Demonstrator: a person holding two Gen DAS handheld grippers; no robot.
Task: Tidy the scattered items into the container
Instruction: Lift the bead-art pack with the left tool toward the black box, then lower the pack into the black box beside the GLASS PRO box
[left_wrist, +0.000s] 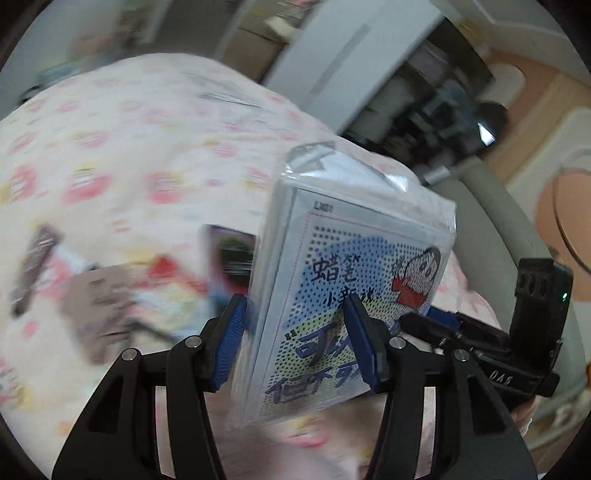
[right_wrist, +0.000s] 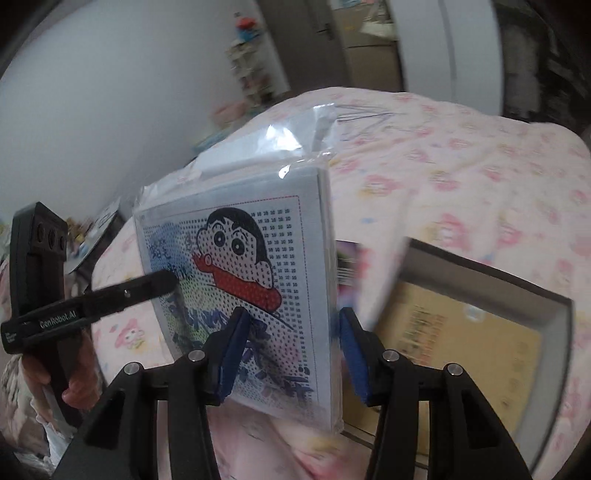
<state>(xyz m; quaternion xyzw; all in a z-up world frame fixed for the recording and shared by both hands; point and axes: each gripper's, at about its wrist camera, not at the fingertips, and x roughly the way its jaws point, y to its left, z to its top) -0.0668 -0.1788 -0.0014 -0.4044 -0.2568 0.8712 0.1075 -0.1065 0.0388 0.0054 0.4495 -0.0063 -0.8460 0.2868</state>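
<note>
1. Left wrist view: left gripper (left_wrist: 295, 341) about half open, fingers (left_wrist: 231, 339) clamped on the two faces of a plastic-wrapped cartoon craft kit (left_wrist: 354, 273). Kit held upright, clear of the pink patterned bed cover (left_wrist: 122, 147). Right gripper (left_wrist: 436, 325) reaching in from the right edge, one slim black finger on the kit's printed face. Blurred scattered items (left_wrist: 122, 295) lying on the bed at left, too smeared to name.

2. Right wrist view: right gripper (right_wrist: 291, 354) also about half open, blue pads on the front face and back edge of the same kit (right_wrist: 240, 280), so a two-handed hold. Left gripper (right_wrist: 122, 295) entering from the left, tip on the printed face, a hand (right_wrist: 70, 384) under it. Grey-rimmed container (right_wrist: 476, 273) lying on the bed just right of the kit, something yellowish inside, blurred.

3. Step in hand, as judged: carrying the lifted kit towards the container.

4. Next move, as judged: swinging the kit over the rim, tipping it flat, lowering it inside, then letting go with both pairs of fingers together so the slippery wrapping does not twist or slide out.
</note>
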